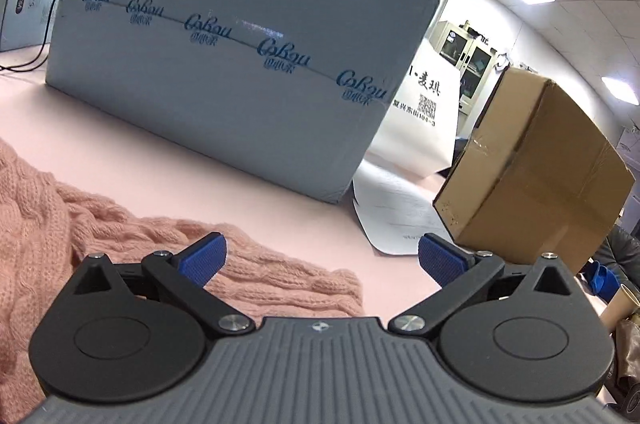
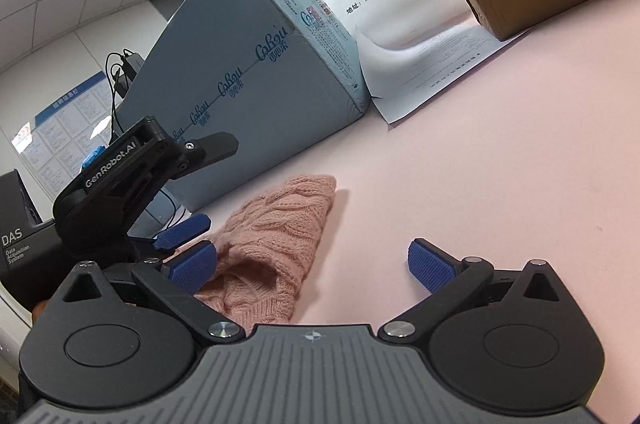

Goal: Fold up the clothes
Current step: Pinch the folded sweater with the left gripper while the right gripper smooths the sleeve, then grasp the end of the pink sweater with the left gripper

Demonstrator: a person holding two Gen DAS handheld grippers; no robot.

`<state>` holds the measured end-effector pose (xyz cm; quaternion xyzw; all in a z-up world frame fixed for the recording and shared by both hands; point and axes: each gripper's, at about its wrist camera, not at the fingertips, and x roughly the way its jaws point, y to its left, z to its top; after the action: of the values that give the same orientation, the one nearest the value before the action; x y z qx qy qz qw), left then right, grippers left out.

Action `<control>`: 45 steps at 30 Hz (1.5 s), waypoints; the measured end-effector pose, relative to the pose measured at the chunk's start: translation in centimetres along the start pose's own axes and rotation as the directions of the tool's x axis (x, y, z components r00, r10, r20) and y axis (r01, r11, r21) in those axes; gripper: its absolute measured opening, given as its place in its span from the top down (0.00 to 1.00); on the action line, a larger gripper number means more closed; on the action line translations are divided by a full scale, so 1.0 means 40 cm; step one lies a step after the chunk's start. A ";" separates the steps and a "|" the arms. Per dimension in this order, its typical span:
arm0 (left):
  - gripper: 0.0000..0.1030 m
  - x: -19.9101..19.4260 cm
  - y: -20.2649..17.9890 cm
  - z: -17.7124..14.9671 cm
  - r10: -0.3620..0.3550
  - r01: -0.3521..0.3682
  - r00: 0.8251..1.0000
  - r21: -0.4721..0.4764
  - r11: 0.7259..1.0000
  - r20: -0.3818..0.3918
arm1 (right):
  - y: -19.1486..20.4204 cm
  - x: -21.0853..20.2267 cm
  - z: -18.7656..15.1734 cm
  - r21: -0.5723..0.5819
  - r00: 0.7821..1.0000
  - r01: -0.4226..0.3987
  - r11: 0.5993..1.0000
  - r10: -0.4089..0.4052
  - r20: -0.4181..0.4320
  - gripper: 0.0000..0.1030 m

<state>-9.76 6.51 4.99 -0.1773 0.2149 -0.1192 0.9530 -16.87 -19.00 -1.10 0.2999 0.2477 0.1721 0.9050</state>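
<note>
A pink cable-knit sweater (image 1: 60,224) lies on the pink table, filling the lower left of the left wrist view. In the right wrist view the sweater (image 2: 276,228) lies bunched just ahead and to the left. My left gripper (image 1: 322,260) is open and empty, with its left pad over the sweater's edge. My right gripper (image 2: 312,264) is open and empty, hovering over the near end of the sweater. The left gripper also shows from the side in the right wrist view (image 2: 200,184), open, above the sweater's left side.
A large grey-blue Cobou box (image 1: 224,64) stands on the pink table (image 1: 200,176) behind the sweater. A white paper bag (image 1: 424,112) and sheet lie beside it, then a brown cardboard box (image 1: 536,176). A black DAS box (image 2: 24,256) sits at the left.
</note>
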 end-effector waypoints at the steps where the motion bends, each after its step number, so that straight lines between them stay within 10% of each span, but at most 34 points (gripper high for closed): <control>1: 0.00 -0.004 0.006 0.003 0.006 -0.006 1.000 -0.010 1.000 0.006 | 0.001 -0.001 -0.001 -0.002 1.000 0.002 1.000 -0.002 -0.001 0.00; 14: 0.00 -0.233 0.170 0.087 0.233 -0.227 0.971 -0.114 0.967 0.051 | 0.002 -0.011 -0.006 -0.004 1.000 0.008 1.000 -0.008 0.007 0.00; 21: 0.00 -0.341 0.453 0.187 0.495 -0.484 0.869 -0.198 0.853 0.011 | 0.011 -0.003 -0.006 -0.030 1.000 0.030 0.999 -0.030 -0.007 0.00; 29: 0.00 -0.238 0.650 0.145 0.234 -0.323 0.939 -0.419 0.848 -0.251 | 0.009 -0.002 -0.008 -0.029 1.000 0.029 0.999 -0.030 -0.007 0.00; 33: 0.00 -0.187 0.650 0.142 0.227 -0.298 0.952 -0.455 0.839 -0.206 | 0.009 -0.002 -0.008 -0.029 0.999 0.031 0.999 -0.031 -0.007 0.00; 37: 0.00 -0.137 0.667 0.141 0.039 -0.148 0.980 -0.577 0.804 -0.197 | 0.010 -0.002 -0.009 -0.030 0.999 0.032 0.999 -0.032 -0.006 0.00; 43: 0.01 -0.099 0.674 0.153 0.061 -0.150 0.984 -0.605 0.782 -0.165 | 0.012 -0.002 -0.010 -0.029 0.999 0.033 0.999 -0.033 -0.005 0.00; 45: 0.19 -0.104 0.666 0.152 0.106 -0.185 0.980 -0.597 0.781 -0.166 | 0.013 -0.002 -0.010 -0.029 0.999 0.034 0.999 -0.034 -0.005 0.00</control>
<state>-6.64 33.74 1.30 -0.4498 0.3132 0.0198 0.8362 -17.25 -18.46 -1.04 0.2820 0.2526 0.1612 0.9114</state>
